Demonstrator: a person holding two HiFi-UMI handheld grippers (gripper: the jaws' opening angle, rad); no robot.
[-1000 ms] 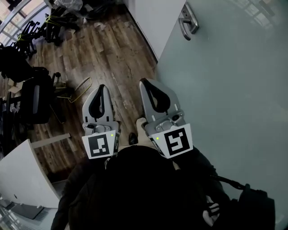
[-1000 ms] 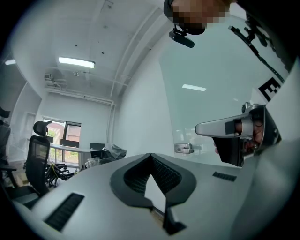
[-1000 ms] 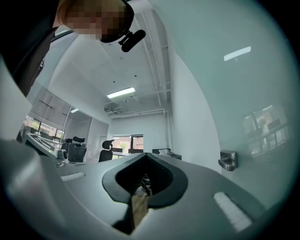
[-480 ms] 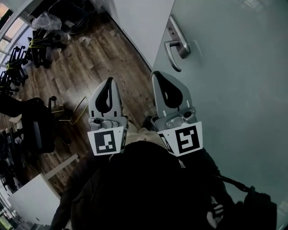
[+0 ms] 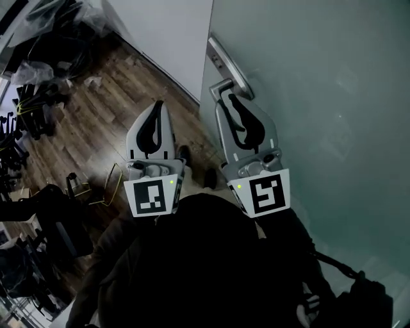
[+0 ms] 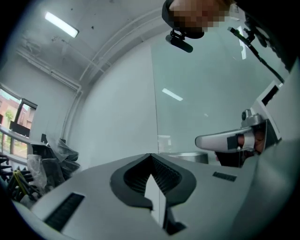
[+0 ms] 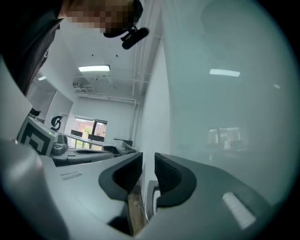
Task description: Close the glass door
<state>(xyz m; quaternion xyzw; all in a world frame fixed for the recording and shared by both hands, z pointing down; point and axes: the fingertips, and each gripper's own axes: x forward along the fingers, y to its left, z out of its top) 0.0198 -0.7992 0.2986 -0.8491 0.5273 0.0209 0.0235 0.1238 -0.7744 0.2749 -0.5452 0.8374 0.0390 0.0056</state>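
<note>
Left hand-held gripper (image 5: 158, 106): jaws closed tip to tip, nothing between them. I held it over the wooden floor (image 5: 109, 90), well clear of the door.

Right hand-held gripper (image 5: 225, 97): jaws a thin slit apart, pads gripping nothing. Its tips sat right at the lever of the door handle (image 5: 229, 64). In the right gripper view a strip of silver metal, probably that lever, showed low in the gap between the jaws. I could not tell whether jaw and lever touched.

Glass door (image 5: 320, 96): frosted, filling the right side of the head view. The handle was mounted close to the door's left edge. That edge ran just beside a white wall (image 5: 173, 32).

Surroundings: black office chairs (image 5: 29, 96) were crowded along the far left of the floor. A heap of clear plastic bags (image 5: 45, 19) lay in the top left corner. A thin yellow wire frame (image 5: 106, 182) sat on the floor near the left hand-held gripper. Nothing stood between the right hand-held gripper and the handle.
</note>
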